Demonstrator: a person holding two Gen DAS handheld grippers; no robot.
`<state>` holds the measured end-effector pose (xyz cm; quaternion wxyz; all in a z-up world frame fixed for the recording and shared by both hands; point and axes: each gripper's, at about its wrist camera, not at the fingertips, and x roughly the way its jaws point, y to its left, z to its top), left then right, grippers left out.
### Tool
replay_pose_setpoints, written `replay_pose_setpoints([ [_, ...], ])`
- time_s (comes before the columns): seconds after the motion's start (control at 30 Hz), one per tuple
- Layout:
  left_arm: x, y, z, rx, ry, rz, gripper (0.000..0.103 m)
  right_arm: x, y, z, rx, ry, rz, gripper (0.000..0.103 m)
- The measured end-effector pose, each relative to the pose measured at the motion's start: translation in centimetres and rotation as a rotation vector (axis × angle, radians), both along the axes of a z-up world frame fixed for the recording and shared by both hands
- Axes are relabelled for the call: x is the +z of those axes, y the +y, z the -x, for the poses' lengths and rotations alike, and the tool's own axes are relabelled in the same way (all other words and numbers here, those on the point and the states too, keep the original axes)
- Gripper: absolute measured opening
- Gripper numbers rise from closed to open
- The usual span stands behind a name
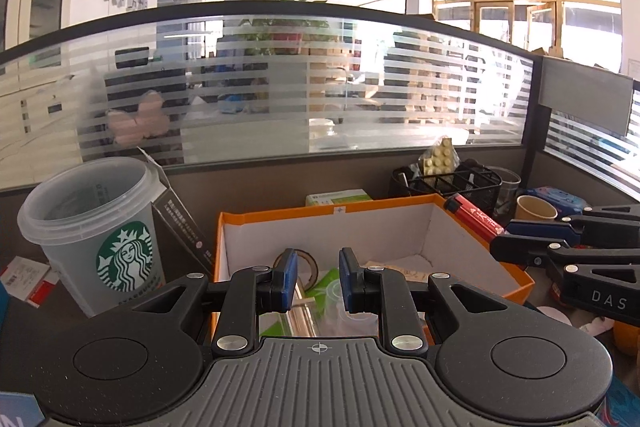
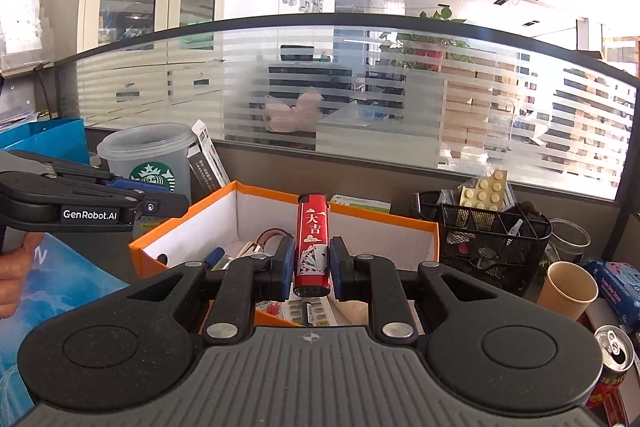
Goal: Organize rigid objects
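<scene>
My right gripper point(image 2: 312, 263) is shut on a red lighter point(image 2: 312, 235) with playing cards printed on it, held upright over the near rim of an orange box point(image 2: 380, 217) with white inner walls. In the left wrist view the red lighter point(image 1: 476, 217) pokes in from the right above the box's right wall, with the right gripper point(image 1: 502, 237) behind it. My left gripper point(image 1: 319, 279) hovers over the near end of the orange box point(image 1: 280, 213); its blue pads stand a narrow gap apart with nothing between them. A tape roll point(image 1: 308, 261) and clear plastic items lie in the box.
A Starbucks plastic cup point(image 1: 100, 227) stands left of the box, with a dark carton leaning on it. A black mesh organiser point(image 2: 492, 235), a paper cup point(image 2: 568, 291) and an opened can point(image 2: 612, 359) are on the right. A glass partition runs behind. A hand point(image 2: 10, 275) holds the left gripper.
</scene>
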<state>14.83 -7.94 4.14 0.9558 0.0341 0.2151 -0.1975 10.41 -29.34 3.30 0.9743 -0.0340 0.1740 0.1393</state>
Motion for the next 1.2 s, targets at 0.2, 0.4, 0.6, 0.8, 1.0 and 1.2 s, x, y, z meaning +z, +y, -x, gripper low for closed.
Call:
replay_pose_setpoints([
  [0.2,-2.3,2.3,1.5,-0.011,0.043,0.004,0.021,-0.7,0.0,0.5,0.019,0.014,-0.013,0.017],
  [0.4,-6.2,5.3,2.8,-0.062,0.137,-0.039,0.022,-1.0,0.7,2.1,0.05,0.011,-0.025,0.018],
  [0.6,-10.3,6.0,1.1,-0.251,0.232,-0.143,0.025,-1.4,1.0,2.6,0.067,0.02,-0.05,0.017],
  [0.8,-11.8,5.8,-1.1,-0.34,0.226,-0.17,0.039,-1.9,0.6,2.6,0.054,0.039,-0.065,0.017],
  [1.0,-13.0,4.8,-0.4,-0.464,0.195,-0.247,0.083,-2.0,0.2,2.7,0.045,0.044,-0.075,0.017],
  [1.2,-12.7,6.6,-0.4,-0.386,0.245,-0.14,0.021,-1.9,0.1,3.0,0.048,0.04,-0.086,0.017],
])
